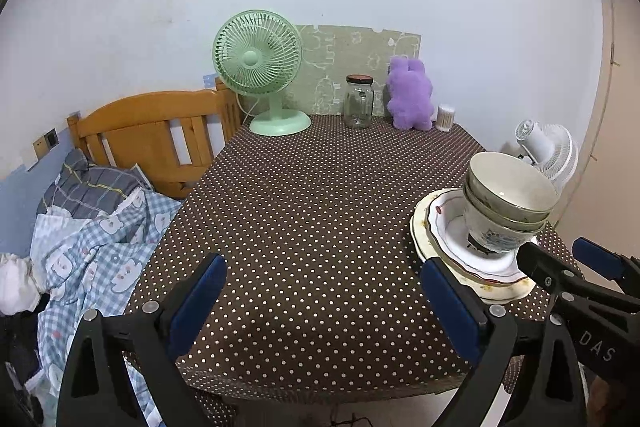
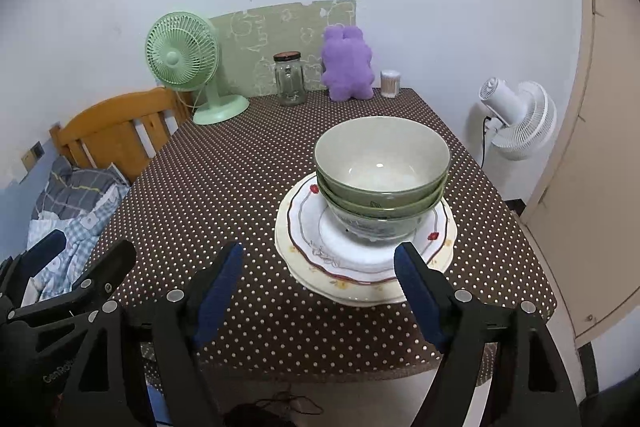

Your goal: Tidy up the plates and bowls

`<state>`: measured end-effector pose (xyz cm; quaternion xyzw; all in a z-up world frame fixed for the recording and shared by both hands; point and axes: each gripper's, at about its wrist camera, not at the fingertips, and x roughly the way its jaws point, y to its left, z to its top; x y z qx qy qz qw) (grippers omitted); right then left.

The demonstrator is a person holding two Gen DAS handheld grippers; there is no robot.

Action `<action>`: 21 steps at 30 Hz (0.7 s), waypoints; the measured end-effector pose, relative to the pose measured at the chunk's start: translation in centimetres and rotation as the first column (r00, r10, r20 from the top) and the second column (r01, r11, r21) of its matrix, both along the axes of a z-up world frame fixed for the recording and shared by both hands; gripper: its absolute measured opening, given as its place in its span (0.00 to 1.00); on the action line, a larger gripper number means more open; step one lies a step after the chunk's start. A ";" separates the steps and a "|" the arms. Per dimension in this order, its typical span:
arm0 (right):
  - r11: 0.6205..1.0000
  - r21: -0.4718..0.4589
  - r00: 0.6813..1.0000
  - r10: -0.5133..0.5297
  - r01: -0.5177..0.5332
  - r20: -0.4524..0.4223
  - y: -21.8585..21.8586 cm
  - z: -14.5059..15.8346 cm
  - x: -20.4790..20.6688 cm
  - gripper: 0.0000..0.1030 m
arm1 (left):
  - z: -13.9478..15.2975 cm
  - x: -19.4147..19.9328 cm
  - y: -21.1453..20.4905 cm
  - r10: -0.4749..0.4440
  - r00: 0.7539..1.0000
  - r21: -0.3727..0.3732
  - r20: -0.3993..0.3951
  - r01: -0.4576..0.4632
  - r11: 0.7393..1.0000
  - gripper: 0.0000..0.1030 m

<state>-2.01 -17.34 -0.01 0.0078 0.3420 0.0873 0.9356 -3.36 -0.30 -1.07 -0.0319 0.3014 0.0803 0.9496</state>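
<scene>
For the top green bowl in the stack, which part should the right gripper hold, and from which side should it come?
Grip the near rim of the top green bowl, one finger inside and one outside, coming from above. It is nested in the bowls below, so only its rim stands free. The right gripper is open and faces it.

Counted on the brown polka-dot tablecloth point(image 2: 224, 187)

Three nested bowls point(image 2: 382, 163) — two green ceramic, one clear glass beneath — on two stacked scalloped plates point(image 2: 320, 259); one mint-green desk fan point(image 2: 180, 59), one white fan point(image 2: 520, 119), one lidded glass jar point(image 2: 289, 79), one purple plush toy point(image 2: 348, 65), one cotton-swab tub point(image 2: 390, 83).
</scene>
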 end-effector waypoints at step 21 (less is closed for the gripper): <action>1.000 0.000 1.000 -0.005 0.005 0.012 -0.4 0.0 -1.4 0.78 | 0.1 -1.9 -0.2 -0.001 1.000 -0.012 0.016 0.002 1.000 1.00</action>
